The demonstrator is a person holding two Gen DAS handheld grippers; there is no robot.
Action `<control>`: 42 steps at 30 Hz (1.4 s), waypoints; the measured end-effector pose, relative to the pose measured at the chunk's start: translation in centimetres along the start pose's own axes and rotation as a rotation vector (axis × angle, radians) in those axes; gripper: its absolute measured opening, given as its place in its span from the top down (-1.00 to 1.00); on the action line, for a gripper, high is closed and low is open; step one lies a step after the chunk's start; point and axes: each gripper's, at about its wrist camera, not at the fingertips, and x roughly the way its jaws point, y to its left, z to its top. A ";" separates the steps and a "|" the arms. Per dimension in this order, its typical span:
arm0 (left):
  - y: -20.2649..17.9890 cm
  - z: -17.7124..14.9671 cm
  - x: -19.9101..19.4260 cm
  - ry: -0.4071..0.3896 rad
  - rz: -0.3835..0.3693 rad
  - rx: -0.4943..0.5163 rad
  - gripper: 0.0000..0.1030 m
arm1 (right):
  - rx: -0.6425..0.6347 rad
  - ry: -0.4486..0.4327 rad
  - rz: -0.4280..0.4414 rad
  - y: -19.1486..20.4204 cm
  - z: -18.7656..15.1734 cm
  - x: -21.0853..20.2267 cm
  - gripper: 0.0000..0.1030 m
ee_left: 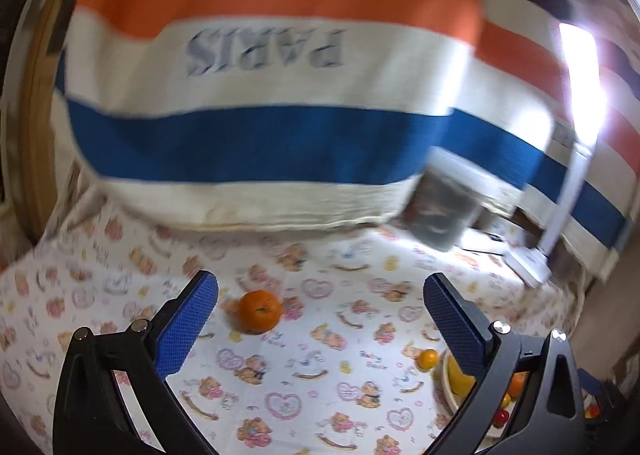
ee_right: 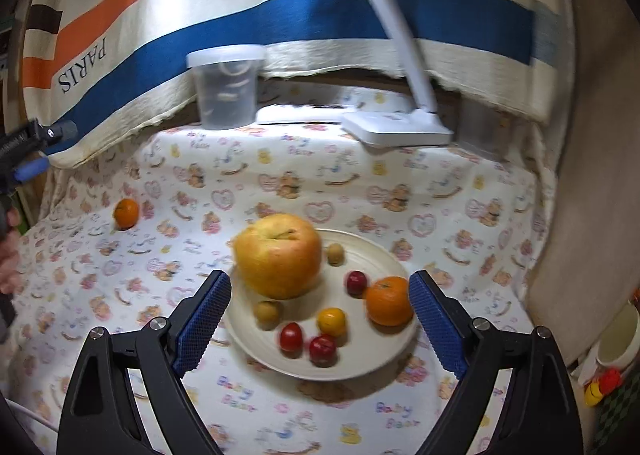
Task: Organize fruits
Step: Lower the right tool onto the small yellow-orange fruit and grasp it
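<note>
A white plate point(ee_right: 360, 369) lies on the bear-print cloth between my right gripper's open fingers. It holds a big yellow-red apple point(ee_right: 280, 255), an orange point(ee_right: 388, 301), a small yellow fruit point(ee_right: 331, 321), red cherry tomatoes point(ee_right: 291, 337) and small brown fruits point(ee_right: 267, 311). My right gripper point(ee_right: 320, 319) hovers over the plate's near side, touching nothing. A lone tangerine point(ee_right: 126, 213) sits far left on the cloth. In the left wrist view the tangerine point(ee_left: 260, 311) lies ahead of my open left gripper point(ee_left: 320, 315), nearer its left finger. The plate's rim point(ee_left: 446, 385) shows behind the right finger.
A small orange fruit point(ee_left: 428, 359) rests on the cloth beside the plate. At the back stand a clear plastic tub point(ee_right: 226, 87) and a white desk lamp point(ee_right: 396, 127) under a striped towel point(ee_right: 120, 15). A cup point(ee_right: 616, 339) sits off the right edge.
</note>
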 end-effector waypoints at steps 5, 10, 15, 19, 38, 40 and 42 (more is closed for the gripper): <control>2.7 -0.4 2.0 0.048 0.049 -0.051 -0.96 | -0.031 0.038 0.030 2.1 3.4 1.1 -0.77; 3.0 -1.0 3.3 0.079 0.089 -0.012 -0.94 | -0.145 0.118 0.083 5.2 5.8 3.0 -0.77; 2.2 -1.4 3.9 0.127 0.133 0.051 -0.93 | -0.267 0.188 0.089 8.8 7.3 5.8 -0.70; 1.5 -1.8 4.3 0.147 0.147 0.094 -0.92 | -0.329 0.260 0.061 10.9 7.2 9.2 -0.52; -0.1 -2.7 5.1 0.170 0.147 0.159 -0.92 | -0.543 0.592 0.051 13.9 5.8 21.4 0.20; -0.1 -2.7 5.2 0.171 0.149 0.159 -0.92 | -0.559 0.621 0.066 14.0 5.6 22.2 0.20; -0.2 -2.8 5.3 0.174 0.150 0.161 -0.92 | -0.578 0.676 0.045 14.2 5.3 23.3 0.22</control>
